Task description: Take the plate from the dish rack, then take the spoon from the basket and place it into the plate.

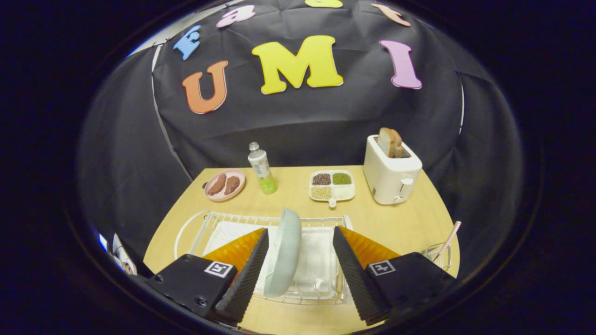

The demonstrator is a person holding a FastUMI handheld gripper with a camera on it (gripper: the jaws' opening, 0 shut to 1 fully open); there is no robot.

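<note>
Gripper (300, 260) wide apart, its 2 fingers flanking the upright plate (285, 253), unclamped.

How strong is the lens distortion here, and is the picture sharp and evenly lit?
Gripper view: fisheye bends the table edges and the dish rack wires; light is even, with no glare; the plate, standing on edge between the open tool fingers, looks sharp, as does the toaster.

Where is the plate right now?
The plate stands on edge in the dish rack, between the open gripper's fingers, nearer the left one, with neither finger pressing on it.
</note>
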